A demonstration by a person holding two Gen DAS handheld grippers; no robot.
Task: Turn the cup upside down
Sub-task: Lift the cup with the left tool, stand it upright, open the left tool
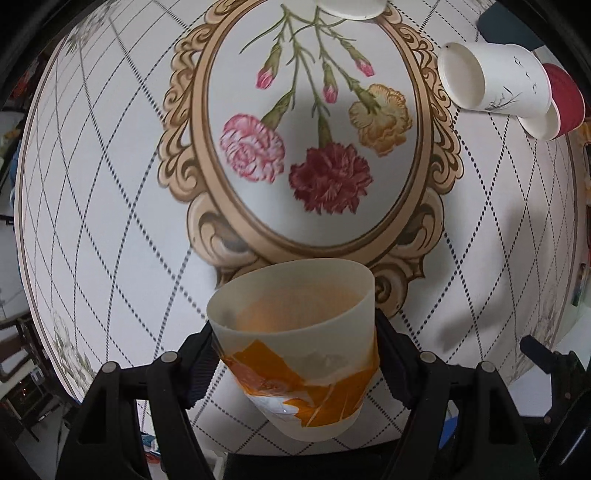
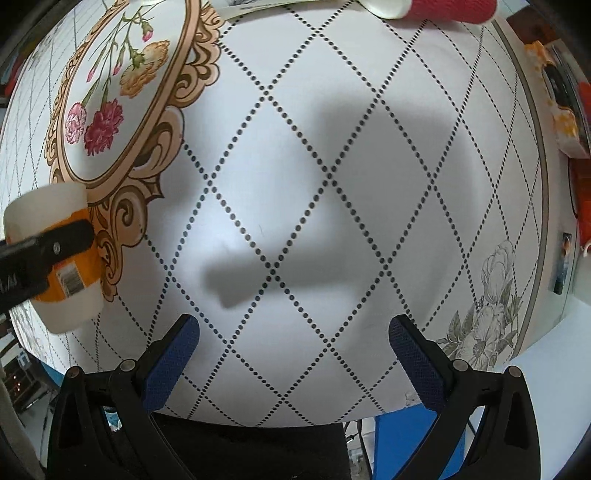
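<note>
My left gripper (image 1: 295, 354) is shut on a translucent white cup with an orange label (image 1: 299, 343). It holds the cup above the table with the mouth facing away and upward. The cup also shows at the left edge of the right wrist view (image 2: 55, 254), clamped by the left gripper's black finger (image 2: 55, 247). My right gripper (image 2: 295, 354) is open and empty above the white tablecloth (image 2: 314, 184), to the right of the cup.
A white paper cup (image 1: 491, 81) lies on its side at the far right, nested with a red cup (image 1: 565, 99). Another white cup rim (image 1: 351, 7) sits at the far edge. The table's right edge (image 2: 535, 221) borders cluttered shelves.
</note>
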